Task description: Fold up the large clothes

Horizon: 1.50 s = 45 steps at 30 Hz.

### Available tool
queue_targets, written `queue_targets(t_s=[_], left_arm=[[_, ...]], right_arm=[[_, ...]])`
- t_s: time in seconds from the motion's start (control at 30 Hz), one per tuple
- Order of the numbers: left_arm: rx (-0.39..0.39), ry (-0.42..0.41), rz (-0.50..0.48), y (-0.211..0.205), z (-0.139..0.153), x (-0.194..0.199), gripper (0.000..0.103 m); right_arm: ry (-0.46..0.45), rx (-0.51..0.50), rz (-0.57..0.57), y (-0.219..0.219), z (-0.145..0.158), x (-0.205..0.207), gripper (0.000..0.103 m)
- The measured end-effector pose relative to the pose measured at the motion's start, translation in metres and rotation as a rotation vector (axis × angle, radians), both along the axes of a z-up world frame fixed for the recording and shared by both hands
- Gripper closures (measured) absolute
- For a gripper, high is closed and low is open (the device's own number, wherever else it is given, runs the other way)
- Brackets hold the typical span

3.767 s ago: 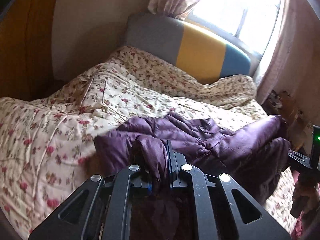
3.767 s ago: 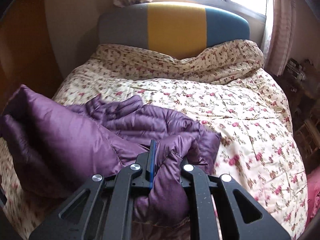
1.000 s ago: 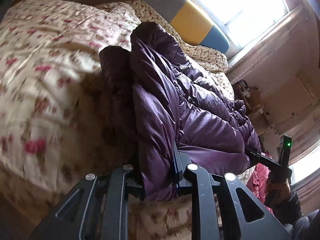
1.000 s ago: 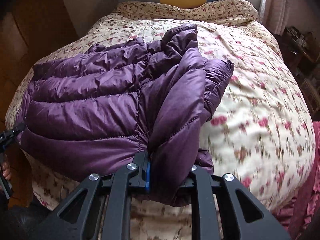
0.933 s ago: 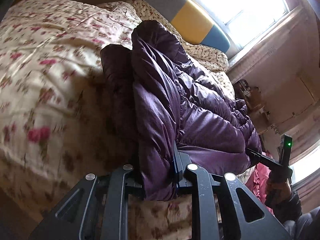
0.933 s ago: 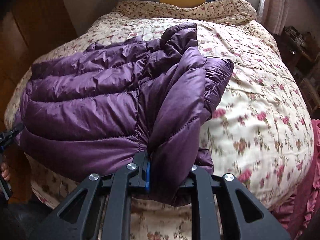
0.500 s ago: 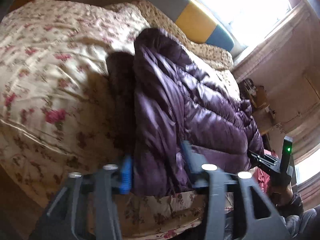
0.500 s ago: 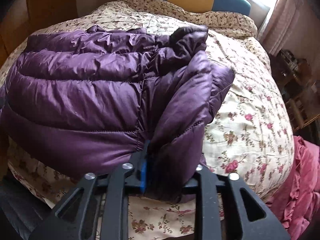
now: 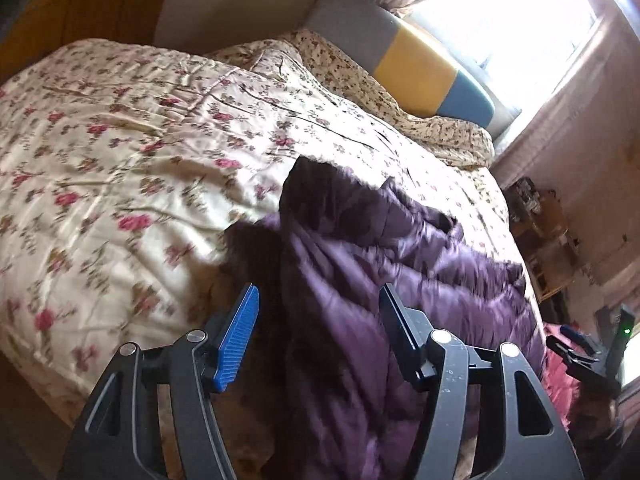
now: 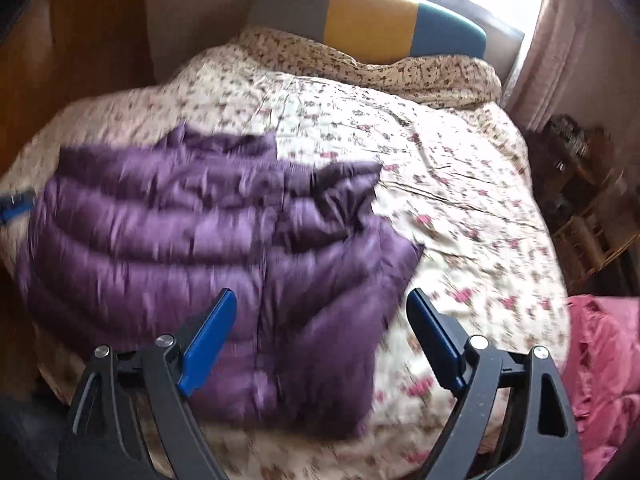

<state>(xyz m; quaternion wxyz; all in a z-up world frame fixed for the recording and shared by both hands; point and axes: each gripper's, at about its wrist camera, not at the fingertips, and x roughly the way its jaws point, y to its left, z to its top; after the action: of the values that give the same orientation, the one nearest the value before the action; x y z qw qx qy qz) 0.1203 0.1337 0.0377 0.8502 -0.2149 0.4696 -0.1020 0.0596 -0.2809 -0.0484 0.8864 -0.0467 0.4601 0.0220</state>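
Note:
A purple puffer jacket [image 10: 160,232] lies folded in half on the flowered quilt [image 10: 440,160], near the bed's foot edge. My right gripper [image 10: 320,294] hovers over the jacket's right fold; its jaws are opening wide and the pads touch nothing. In the left wrist view the jacket [image 9: 360,280] stretches away to the right. My left gripper [image 9: 316,292] stands open above its near end, the cloth under the gap but not pressed. The other gripper [image 9: 592,352] shows at the far right with a green light. Both views are blurred.
A grey, yellow and blue headboard [image 10: 368,16] stands under a bright window. Wooden shelves [image 10: 588,208] with clutter stand right of the bed, and a pink cloth [image 10: 608,360] lies at the lower right. A wooden wall [image 10: 60,60] runs along the left side.
Both grippers were shut on the jacket's edge and have let it go. Their jaws have spread, and both have pulled back and up. The jacket now rests on the quilt.

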Motion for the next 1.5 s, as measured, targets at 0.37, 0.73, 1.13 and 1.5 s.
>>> queue_targets(t_s=[0.37,0.73,1.13,1.5], left_arm=[[-0.013,0.099,0.046,-0.017,-0.016,0.068,0.062],[0.390,-0.031,0.001,-0.070,-0.009,0.089,0.085],[0.532,-0.057,0.008,-0.093,-0.047,0.094,0.085],[0.512,-0.068,0.016,-0.095,-0.063,0.098,0.085]], right_arm=[[0.086,0.205,-0.191,-0.035,-0.044,0.098,0.051],[-0.060,-0.003,-0.247,-0.027,-0.052,0.102,0.095],[-0.015,-0.031,-0.295,-0.036,-0.102,0.120,0.090],[-0.008,-0.042,-0.289,-0.035,-0.110,0.128,0.088]])
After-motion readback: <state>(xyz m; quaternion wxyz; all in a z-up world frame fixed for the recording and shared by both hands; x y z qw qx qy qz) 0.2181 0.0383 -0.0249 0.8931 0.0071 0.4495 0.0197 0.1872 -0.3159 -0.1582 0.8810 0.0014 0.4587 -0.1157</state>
